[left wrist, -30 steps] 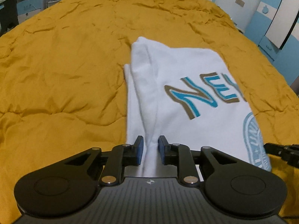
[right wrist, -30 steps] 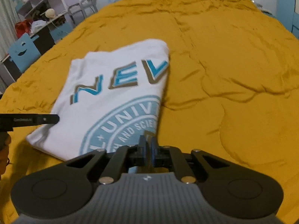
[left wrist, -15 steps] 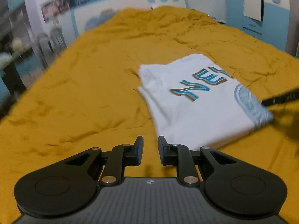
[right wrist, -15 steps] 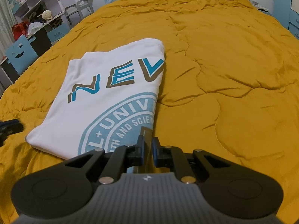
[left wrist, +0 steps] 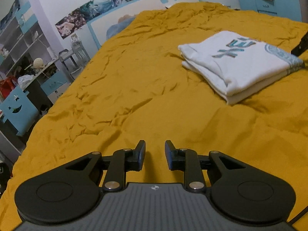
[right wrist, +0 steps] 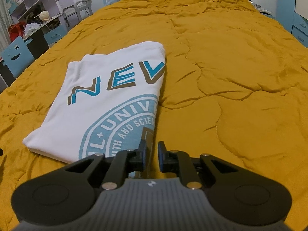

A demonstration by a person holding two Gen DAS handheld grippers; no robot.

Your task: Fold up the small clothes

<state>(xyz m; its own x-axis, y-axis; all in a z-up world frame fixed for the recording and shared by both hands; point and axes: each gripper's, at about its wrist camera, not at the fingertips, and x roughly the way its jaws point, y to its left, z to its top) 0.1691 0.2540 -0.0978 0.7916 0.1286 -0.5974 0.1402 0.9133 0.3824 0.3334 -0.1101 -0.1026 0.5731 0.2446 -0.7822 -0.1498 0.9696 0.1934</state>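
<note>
In the left wrist view, the left gripper [left wrist: 155, 150] is seen over bare yellow quilt [left wrist: 134, 88]; its jaws are parted and opening, and nothing is held between them. The folded white shirt [left wrist: 240, 65] is seen lying flat on the quilt, well apart from this gripper, toward the upper right. On its top face blue and brown letters are printed, but they are too foreshortened here to be read; part of a pale blue round seal is seen at its right edge. A dark tip of the other tool [left wrist: 301, 45] is caught at the right border, just beside the shirt. On the headboard [left wrist: 146, 5] three blue apple shapes are painted. Posters are fixed to the wall above it, and shelves [left wrist: 21, 40] are seen at the left.

In the right wrist view, the right gripper [right wrist: 152, 150] is seen at the shirt's [right wrist: 107, 100] near right corner. Its jaws are slightly parted and opening; the shirt's edge lies just beneath the left pad, and no cloth is pinched. "NEV" can be read across the shirt in blue letters shadowed brown. Below, on the seal, "UNIV" and "AND SCIEN" can be read, the rest being cut off by the fold. The quilt [right wrist: 231, 67] is left bare to the right.
</note>
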